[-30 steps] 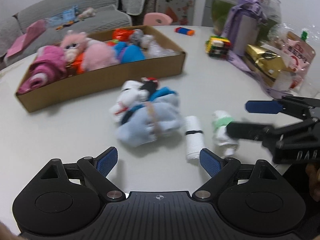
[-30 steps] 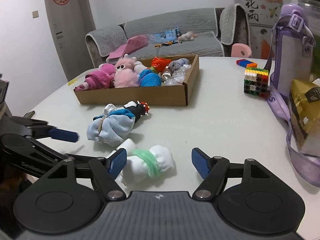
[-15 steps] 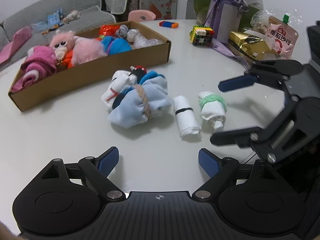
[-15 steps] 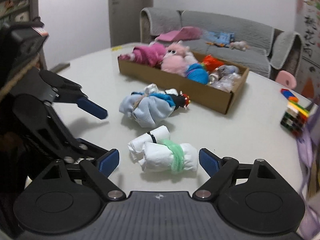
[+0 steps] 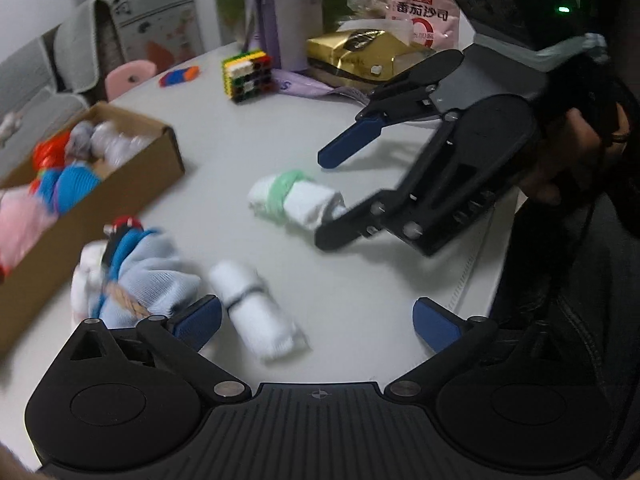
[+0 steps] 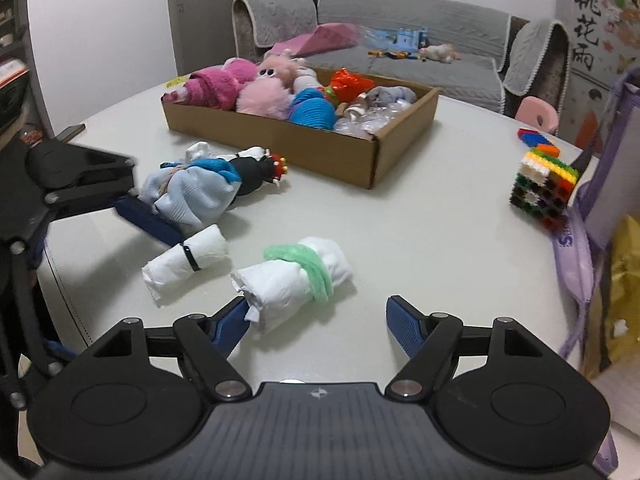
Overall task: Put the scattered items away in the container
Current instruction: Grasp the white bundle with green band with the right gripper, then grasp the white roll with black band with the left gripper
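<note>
- Your cardboard box already holds plush toys and soft bundles at the far side of the bench.
- Three items remain out: the green-banded roll, the black-banded roll and the blue cloth bundle.
- Your right tool is spread around the green-banded roll's near end, nothing gripped.
- Your left tool is spread too, by the black-banded roll.
</note>
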Demonstrator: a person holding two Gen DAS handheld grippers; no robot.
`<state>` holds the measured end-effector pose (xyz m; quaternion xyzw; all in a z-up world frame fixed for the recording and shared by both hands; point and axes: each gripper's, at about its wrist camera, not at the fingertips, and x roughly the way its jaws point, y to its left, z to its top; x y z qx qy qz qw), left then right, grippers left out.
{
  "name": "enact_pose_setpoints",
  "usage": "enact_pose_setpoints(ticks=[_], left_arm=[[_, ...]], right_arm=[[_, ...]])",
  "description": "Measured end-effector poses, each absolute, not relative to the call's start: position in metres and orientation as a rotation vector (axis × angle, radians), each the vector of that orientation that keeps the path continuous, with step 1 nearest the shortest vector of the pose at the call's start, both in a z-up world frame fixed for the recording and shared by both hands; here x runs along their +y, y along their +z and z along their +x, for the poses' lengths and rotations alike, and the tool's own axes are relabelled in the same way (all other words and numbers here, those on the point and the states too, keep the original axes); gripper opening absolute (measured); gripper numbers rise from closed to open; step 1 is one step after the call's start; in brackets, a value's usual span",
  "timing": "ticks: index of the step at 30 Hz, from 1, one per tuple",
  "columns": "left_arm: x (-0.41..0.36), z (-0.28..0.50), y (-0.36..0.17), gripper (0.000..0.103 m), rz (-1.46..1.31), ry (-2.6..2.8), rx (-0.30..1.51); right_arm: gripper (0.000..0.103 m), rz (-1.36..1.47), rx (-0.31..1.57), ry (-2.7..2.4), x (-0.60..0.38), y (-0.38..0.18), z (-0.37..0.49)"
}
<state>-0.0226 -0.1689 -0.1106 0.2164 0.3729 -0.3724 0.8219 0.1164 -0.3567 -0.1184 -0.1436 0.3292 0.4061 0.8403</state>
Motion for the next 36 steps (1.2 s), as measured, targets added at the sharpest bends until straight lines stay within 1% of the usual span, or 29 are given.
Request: enact_pose_setpoints(ticks=[4,13,17,19,21,22,23,24,25,26,27,29,36], left_arm=[[-0.174,-0.017,-0.113,0.103,0.469,-0.820,0.786],[-0.163,-0.019,-0.118,0.103,0.363,-0.788,0.764],[-0.158,-0.019,-0.120,0.103,0.316,-0.731,0.756],[-0.156,-0.020,-0.119,0.100,0.295,-0.704,0.752],[-0.154,-0.021,-0.118,0.093,0.277,-0.671,0.742],[-0.152,-0.022,-0.117,0.091,0.269,-0.659,0.740],[-0.150,-0.023,-0.116,0.085,0.262,-0.647,0.738],[-0.149,-0.023,-0.115,0.078,0.258,-0.636,0.736],[-0.147,-0.024,-0.113,0.072,0.253,-0.629,0.735],[-0.146,-0.025,-0.112,0.060,0.249,-0.622,0.735],[-0.144,-0.025,-0.110,0.043,0.244,-0.613,0.736],[-0.141,-0.023,-0.108,0.026,0.224,-0.600,0.749],[-0.136,-0.032,-0.105,0.024,0.229,-0.577,0.746]], right_arm=[[0.074,-0.304,0.659,0.911,-0.358,-0.119,0.116],[0.077,-0.366,0.601,1.018,-0.348,-0.117,0.123],[0.077,-0.403,0.611,1.050,-0.343,-0.118,0.129],[0.076,-0.406,0.624,1.059,-0.341,-0.120,0.132],[0.070,-0.394,0.627,1.069,-0.341,-0.120,0.133],[0.069,-0.389,0.630,1.068,-0.342,-0.120,0.133],[0.067,-0.384,0.634,1.066,-0.342,-0.120,0.133],[0.061,-0.380,0.635,1.061,-0.343,-0.120,0.133],[0.059,-0.376,0.638,1.059,-0.344,-0.119,0.134],[0.058,-0.372,0.642,1.057,-0.344,-0.118,0.134],[0.058,-0.369,0.644,1.054,-0.345,-0.119,0.135],[0.058,-0.363,0.643,1.050,-0.346,-0.119,0.135],[0.056,-0.346,0.638,1.041,-0.349,-0.118,0.131]])
